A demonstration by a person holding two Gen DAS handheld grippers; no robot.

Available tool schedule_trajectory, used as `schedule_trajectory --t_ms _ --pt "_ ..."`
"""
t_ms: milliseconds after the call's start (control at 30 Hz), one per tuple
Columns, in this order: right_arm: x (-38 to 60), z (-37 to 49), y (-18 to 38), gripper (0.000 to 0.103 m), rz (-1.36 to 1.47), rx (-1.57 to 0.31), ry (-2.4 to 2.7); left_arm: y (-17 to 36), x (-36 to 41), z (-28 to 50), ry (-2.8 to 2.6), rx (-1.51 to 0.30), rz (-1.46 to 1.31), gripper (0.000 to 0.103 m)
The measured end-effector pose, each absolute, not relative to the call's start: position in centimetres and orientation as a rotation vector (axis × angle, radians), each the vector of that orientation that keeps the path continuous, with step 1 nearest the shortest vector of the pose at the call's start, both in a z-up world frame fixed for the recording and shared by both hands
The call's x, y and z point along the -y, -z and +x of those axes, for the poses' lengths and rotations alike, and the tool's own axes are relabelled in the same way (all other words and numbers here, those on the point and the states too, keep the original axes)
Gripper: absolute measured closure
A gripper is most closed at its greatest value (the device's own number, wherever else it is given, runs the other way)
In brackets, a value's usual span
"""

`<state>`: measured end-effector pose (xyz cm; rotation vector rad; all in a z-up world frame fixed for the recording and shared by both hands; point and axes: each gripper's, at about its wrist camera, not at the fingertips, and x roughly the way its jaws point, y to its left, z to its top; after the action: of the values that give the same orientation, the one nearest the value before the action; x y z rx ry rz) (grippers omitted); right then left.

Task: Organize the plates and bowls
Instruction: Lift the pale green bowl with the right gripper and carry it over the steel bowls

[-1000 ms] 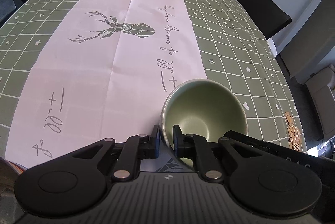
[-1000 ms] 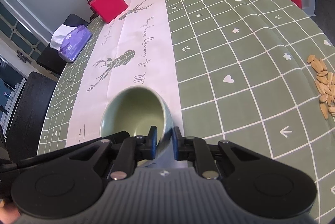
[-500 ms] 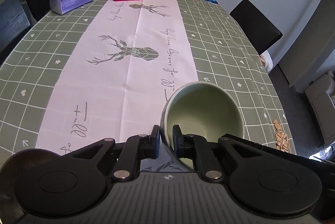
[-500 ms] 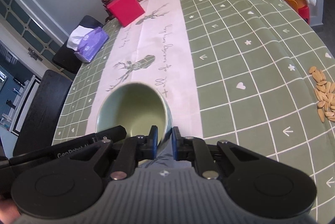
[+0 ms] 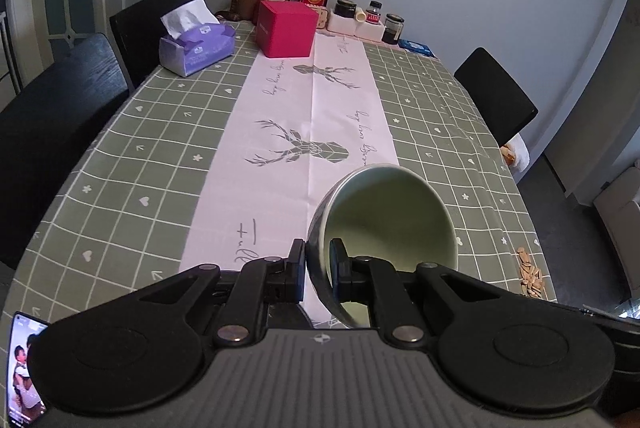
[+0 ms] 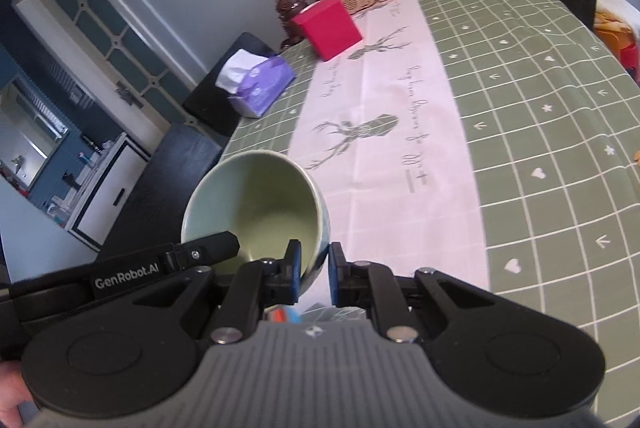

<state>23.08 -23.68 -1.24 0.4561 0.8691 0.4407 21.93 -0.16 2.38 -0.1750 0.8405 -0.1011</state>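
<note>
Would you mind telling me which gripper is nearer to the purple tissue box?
Left, slightly. The left gripper clamps the left rim of the green bowl, the right gripper its right rim; the tissue box sits far ahead to the left.

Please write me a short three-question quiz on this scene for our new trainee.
1. True or false: both grippers pinch the rim of the same green bowl.
2. Which stands nearer the tissue box: A, the red box; B, the pile of seeds?
3. Fill in: the pale strip down the tablecloth is printed with ____ heads.

Key: 1. True: the left gripper and the right gripper each clamp its wall. 2. A. 3. Deer.
</note>
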Motion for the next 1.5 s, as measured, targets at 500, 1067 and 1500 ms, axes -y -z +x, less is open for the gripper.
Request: schedule_trajectory --t_ms 500,1067,1500 --pt "18.2 18.6 -1.9 0.092 0.383 -0.886 -0.553 -4.5 -5.9 16.5 0.037 -0.873 -0.212 0.090" --pt "15.8 15.5 -2.0 0.092 0.272 -0.996 -0.548 -2.3 -8.2 13.4 0.060 -1.009 -0.255 0.089" --pt "15.7 15.7 -2.5 0.092 0.212 -1.048 -0.514 -2.3 -7.5 13.9 0.090 -1.045 -0.234 0.089"
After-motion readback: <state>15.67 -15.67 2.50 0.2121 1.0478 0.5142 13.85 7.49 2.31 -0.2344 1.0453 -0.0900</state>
